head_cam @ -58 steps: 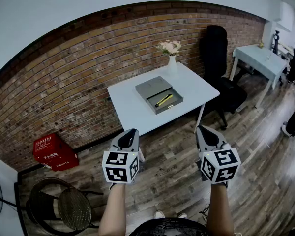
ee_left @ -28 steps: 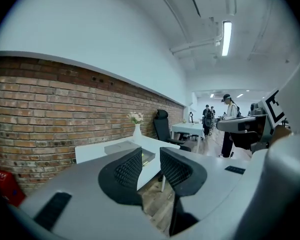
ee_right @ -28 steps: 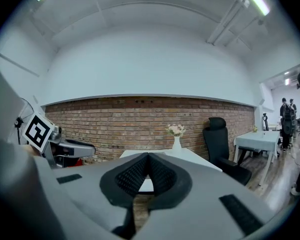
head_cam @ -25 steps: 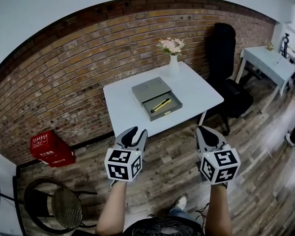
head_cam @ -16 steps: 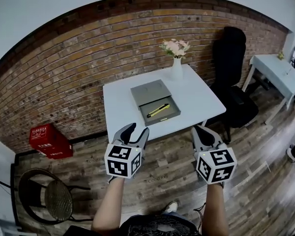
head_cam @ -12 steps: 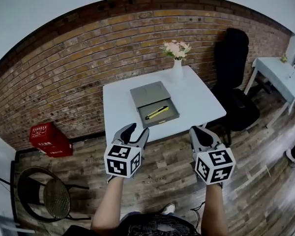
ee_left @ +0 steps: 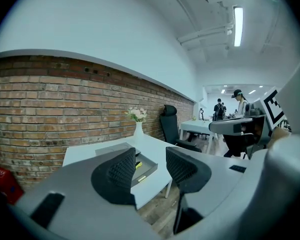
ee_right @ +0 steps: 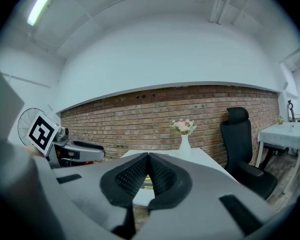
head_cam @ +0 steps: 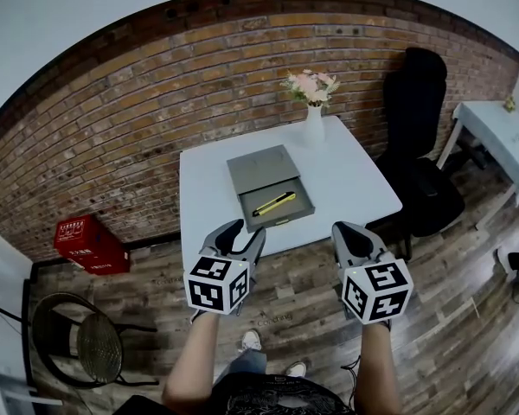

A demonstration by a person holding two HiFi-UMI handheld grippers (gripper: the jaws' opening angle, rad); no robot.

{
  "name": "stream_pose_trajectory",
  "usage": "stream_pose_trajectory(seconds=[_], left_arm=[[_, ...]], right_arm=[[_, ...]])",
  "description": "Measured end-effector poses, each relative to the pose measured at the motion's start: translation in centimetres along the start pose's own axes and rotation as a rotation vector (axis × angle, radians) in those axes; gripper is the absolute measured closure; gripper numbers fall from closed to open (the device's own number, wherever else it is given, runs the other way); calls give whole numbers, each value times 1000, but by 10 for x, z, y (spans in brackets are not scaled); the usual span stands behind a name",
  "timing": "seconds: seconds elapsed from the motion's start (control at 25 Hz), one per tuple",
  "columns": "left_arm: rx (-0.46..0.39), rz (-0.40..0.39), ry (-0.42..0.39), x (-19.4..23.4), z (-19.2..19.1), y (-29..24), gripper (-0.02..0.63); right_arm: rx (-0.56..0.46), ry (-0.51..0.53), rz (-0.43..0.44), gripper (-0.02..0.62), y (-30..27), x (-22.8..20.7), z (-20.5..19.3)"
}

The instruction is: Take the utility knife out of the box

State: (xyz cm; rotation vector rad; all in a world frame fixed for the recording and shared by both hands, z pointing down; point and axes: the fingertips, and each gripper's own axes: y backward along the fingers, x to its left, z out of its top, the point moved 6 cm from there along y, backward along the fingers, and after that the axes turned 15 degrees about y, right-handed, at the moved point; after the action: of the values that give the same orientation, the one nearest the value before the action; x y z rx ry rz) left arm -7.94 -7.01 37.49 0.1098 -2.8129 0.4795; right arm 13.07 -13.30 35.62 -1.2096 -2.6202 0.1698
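A red plastic crate [head_cam: 91,242] sits at the far left of the head view, on the wooden plank floor [head_cam: 450,335] against the red brick wall [head_cam: 112,137]. Below it, in the lower left corner, stands a dark metal chair with a round seat [head_cam: 86,342].

Right of these, in the lower middle, the grey left gripper [head_cam: 244,232] with its marker cube is held out over the floor, just short of the near edge of the square white table [head_cam: 350,180]. In the left gripper view, the left gripper [ee_left: 151,159] has its jaws wide apart with nothing between them. The table shows through the gap.

At frame centre in the head view, a flat grey box [head_cam: 261,164] lies on the table with its tray pulled out toward the person. The yellow utility knife [head_cam: 274,203] lies slantwise inside that tray, well apart from both grippers. From the left gripper's camera the knife [ee_left: 138,164] shows as a yellow sliver just beside the left jaw.

Behind the box, at the table's far edge, stands a white vase of pale pink flowers [head_cam: 313,121].

The grey right gripper [head_cam: 344,232] is at lower right of centre, level with the left one and also over the floor. In its own view the right gripper [ee_right: 148,157] has its black ribbed pads meeting at the tips and holds nothing.

A black office chair [head_cam: 419,128] stands at upper right, and a second white table [head_cam: 502,128] sits at the right edge.
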Motion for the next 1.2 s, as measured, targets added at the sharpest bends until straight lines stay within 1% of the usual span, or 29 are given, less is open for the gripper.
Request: stream_pose_trajectory(seconds=[0.2, 0.36, 0.56, 0.76, 0.92, 1.08, 1.2], left_arm=[[24, -4, 28, 16, -2, -29, 414], [45, -21, -1, 31, 5, -61, 414], [113, -53, 1, 57, 12, -111, 414], [182, -90, -61, 83, 18, -150, 414], [259, -154, -60, 99, 16, -177, 415], [374, -208, -47, 115, 3, -201, 414], [437, -248, -58, 123, -8, -215, 414]], right_arm=[[13, -6, -2, 575, -27, -10, -3], [27, -4, -27, 575, -53, -22, -1], [47, -3, -57, 575, -93, -37, 4], [71, -13, -97, 575, -131, -46, 10], [89, -23, -129, 575, -156, -52, 13], [112, -22, -155, 576, -177, -52, 17], [127, -19, -169, 575, -191, -49, 18]])
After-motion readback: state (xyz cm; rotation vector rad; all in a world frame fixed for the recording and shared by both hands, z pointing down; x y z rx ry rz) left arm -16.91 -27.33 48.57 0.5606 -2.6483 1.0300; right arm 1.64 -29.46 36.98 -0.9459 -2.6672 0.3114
